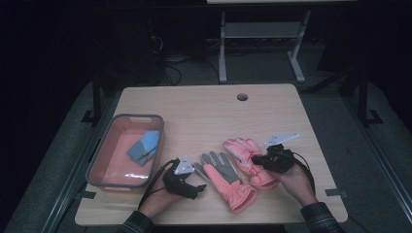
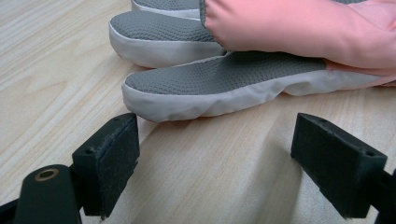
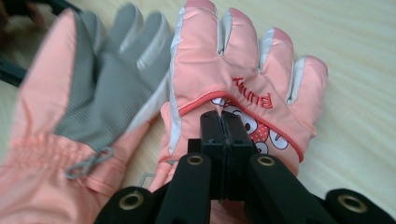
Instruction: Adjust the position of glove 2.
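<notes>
Gloves, two salmon-pink ones, lie side by side on the bench between the two tongs. Right tongs (image 3: 221, 122) are clenched on the back of the printed glove (image 3: 243, 88), pinching a fold of fabric near the cuff. Left tongs (image 2: 215, 154) stand released, jaws wide, just short of the grey-palmed glove (image 2: 243, 79) thumb. A good lift probably needs the pinch kept firm while the left tongs close on that thumb edge. A pink bin (image 1: 108, 145) sits beyond the left tongs.
</notes>
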A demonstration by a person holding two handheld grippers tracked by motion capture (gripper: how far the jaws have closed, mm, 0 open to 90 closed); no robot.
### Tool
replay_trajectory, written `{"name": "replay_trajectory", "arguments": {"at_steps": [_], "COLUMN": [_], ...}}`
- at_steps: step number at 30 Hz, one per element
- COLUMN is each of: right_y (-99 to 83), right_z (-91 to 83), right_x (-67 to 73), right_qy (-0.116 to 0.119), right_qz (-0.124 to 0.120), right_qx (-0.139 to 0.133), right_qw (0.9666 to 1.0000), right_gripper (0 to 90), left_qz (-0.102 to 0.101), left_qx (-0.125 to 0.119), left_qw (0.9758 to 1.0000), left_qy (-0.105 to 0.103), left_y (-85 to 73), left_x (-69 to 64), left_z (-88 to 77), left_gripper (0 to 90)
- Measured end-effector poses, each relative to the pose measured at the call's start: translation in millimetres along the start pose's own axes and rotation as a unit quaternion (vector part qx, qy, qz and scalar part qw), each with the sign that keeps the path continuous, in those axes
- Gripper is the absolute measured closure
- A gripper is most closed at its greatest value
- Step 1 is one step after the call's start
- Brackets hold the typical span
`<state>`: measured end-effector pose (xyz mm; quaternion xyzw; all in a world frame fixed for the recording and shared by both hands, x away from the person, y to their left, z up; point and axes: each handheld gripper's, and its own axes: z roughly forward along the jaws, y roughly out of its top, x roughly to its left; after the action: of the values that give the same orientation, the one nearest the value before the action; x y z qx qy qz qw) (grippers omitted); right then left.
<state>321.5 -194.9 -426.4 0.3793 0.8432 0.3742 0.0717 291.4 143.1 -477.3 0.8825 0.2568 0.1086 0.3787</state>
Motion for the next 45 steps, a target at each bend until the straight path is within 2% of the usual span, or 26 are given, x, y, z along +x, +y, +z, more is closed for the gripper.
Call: {"name": "replay_trajectory", "arguments": {"at_steps": [4,10,17,19,28,33,40,45], "right_y": [9.0,20.0,29.6,32.6,40.4,39.4,35.2,31.1], "right_z": [-13.0,-27.5,-29.3,-29.0,-19.7,-10.8,4.8,22.2], "right_x": [1.8,12.6,34.7,40.9,70.3,78.4,82.7,88.5], "right_qy": [0.010,0.031,0.051,0.057,0.080,0.087,0.089,0.077], "right_qz": [0.002,0.000,-0.006,-0.015,-0.037,-0.040,-0.045,-0.055], "right_qx": [-0.022,-0.044,-0.049,-0.055,-0.041,-0.026,-0.004,0.027], "right_qw": [0.9997,0.9985,0.9975,0.9967,0.9952,0.9951,0.9950,0.9951], "right_gripper": [89.5,89.5,89.5,89.5,89.4,89.3,89.2,89.0], "left_qz": [0.000,-0.003,-0.003,-0.004,-0.002,-0.001,-0.002,-0.003], "left_qx": [-0.001,0.000,0.003,0.002,0.001,0.001,-0.001,-0.002], "left_qw": [1.0000,1.0000,1.0000,1.0000,1.0000,1.0000,1.0000,1.0000], "left_qy": [0.001,-0.001,-0.001,-0.002,-0.001,-0.002,-0.001,-0.001], "left_y": [0.0,0.2,0.3,0.3,0.2,0.1,0.0,-0.1], "left_x": [0.0,-0.3,-0.3,-0.4,0.0,0.1,-0.1,-0.3], "left_z": [0.2,-0.2,-0.6,-0.5,-0.3,-0.2,0.2,0.2], "left_gripper": [14.6,14.6,14.7,14.7,14.6,14.6,14.6,14.6]}}
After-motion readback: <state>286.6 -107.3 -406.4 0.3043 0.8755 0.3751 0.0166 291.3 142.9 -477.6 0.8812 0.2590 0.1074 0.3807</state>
